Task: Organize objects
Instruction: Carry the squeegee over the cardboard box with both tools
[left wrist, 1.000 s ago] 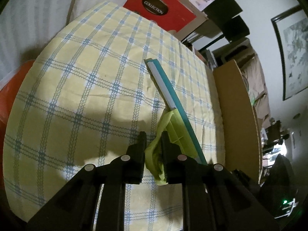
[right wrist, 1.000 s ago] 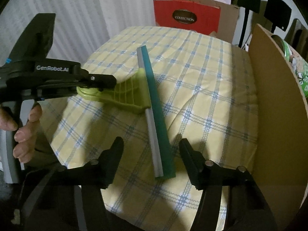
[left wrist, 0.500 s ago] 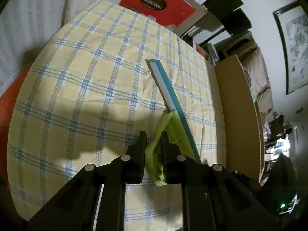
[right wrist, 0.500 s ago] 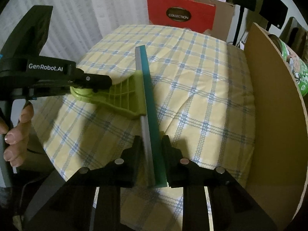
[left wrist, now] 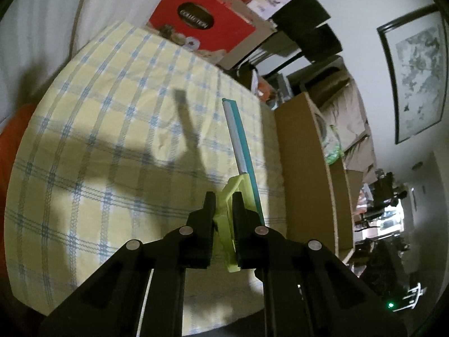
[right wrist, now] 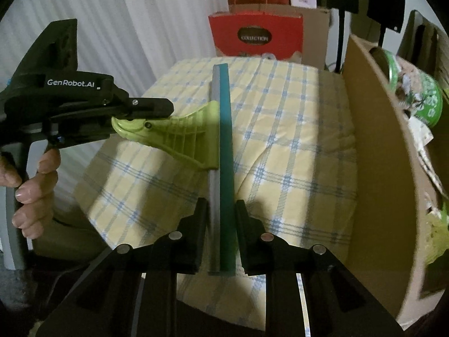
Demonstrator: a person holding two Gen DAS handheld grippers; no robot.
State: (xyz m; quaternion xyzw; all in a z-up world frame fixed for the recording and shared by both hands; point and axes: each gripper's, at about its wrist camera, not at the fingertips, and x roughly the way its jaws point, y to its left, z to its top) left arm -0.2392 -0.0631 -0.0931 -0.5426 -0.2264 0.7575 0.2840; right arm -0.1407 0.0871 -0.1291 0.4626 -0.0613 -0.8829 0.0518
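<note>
A squeegee with a lime-green handle (right wrist: 182, 137) and a long teal and grey blade (right wrist: 223, 112) hangs above the checked yellow tablecloth (right wrist: 294, 140). My left gripper (left wrist: 224, 196) is shut on the green handle (left wrist: 223, 224), and the blade (left wrist: 238, 140) runs away from it to the upper right. In the right wrist view the left gripper (right wrist: 157, 112) comes in from the left, with a person's hand (right wrist: 31, 191) on its grip. My right gripper (right wrist: 220, 205) is shut on the near end of the blade. The squeegee's shadow falls on the cloth (left wrist: 98, 140).
A tall brown cardboard box (right wrist: 378, 168) with green packaging inside stands close along the table's right side. A red box marked COLLECTION (right wrist: 255, 38) sits behind the far edge. White curtains hang at the left. An orange object (left wrist: 14, 134) lies left of the table.
My right gripper went from open around the blade's near end to shut on it. Both grippers then rose, and the squeegee came up off the cloth.
</note>
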